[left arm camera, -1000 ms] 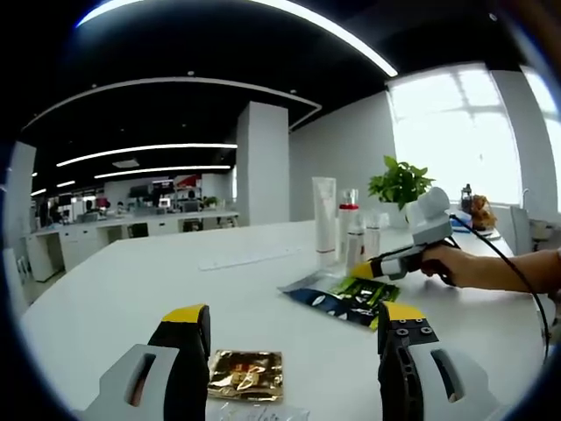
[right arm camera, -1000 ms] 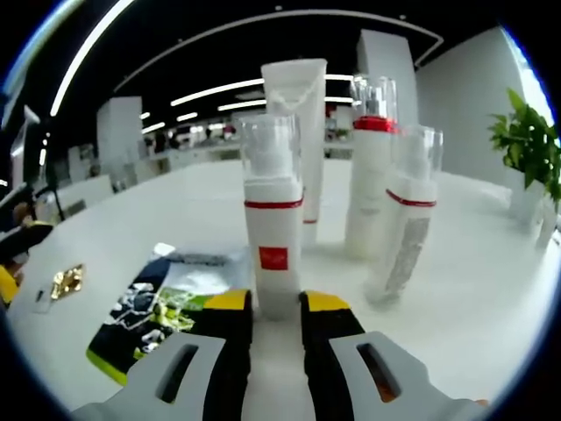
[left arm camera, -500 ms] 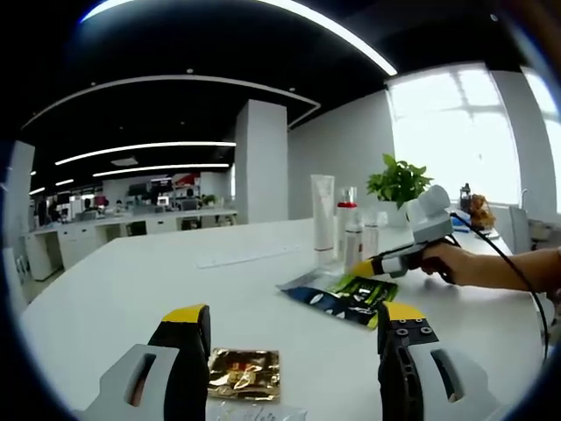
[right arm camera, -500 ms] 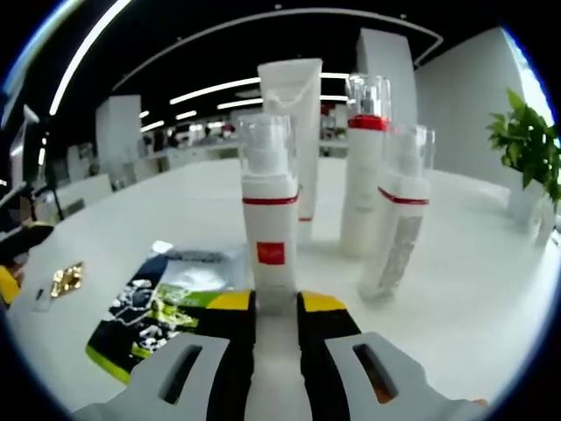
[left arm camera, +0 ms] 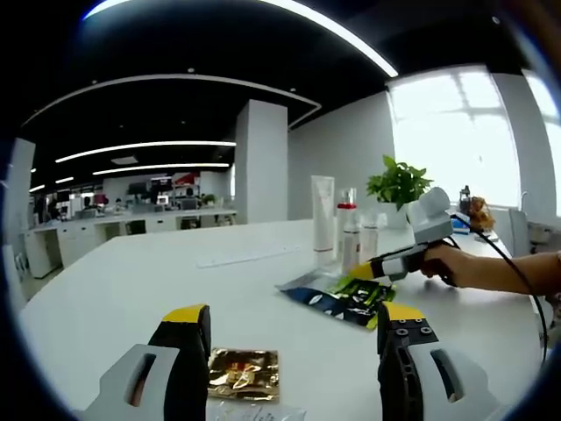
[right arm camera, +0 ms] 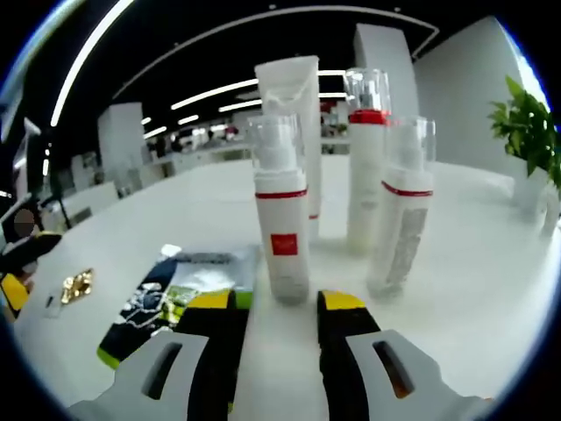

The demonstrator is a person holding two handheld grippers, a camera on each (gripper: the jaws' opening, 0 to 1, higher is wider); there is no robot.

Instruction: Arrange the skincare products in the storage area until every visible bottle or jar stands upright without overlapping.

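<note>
In the right gripper view, a white pump bottle with a red band (right arm camera: 282, 228) stands upright on the white table, just beyond my right gripper (right arm camera: 279, 305). That gripper is open and its yellow tips sit either side of the bottle's base without touching it. Behind the bottle stand a white tube (right arm camera: 294, 132), a tall bottle with a red collar (right arm camera: 368, 167) and a shorter clear-capped bottle (right arm camera: 403, 210). In the left gripper view, my left gripper (left arm camera: 295, 320) is open and low over the table, far from the bottles (left arm camera: 351, 237). The right gripper (left arm camera: 393, 263) reaches toward them there.
Dark green and silver sachets (right arm camera: 175, 298) lie flat left of the pump bottle. A gold sachet (left arm camera: 245, 374) lies between my left jaws. A potted plant (left arm camera: 401, 184) stands behind the bottles. A person's forearm (left arm camera: 500, 272) and a cable come in from the right.
My right gripper's jaws have opened off the pump bottle and drawn back a little; the bottle stands on its own. The left gripper has not moved.
</note>
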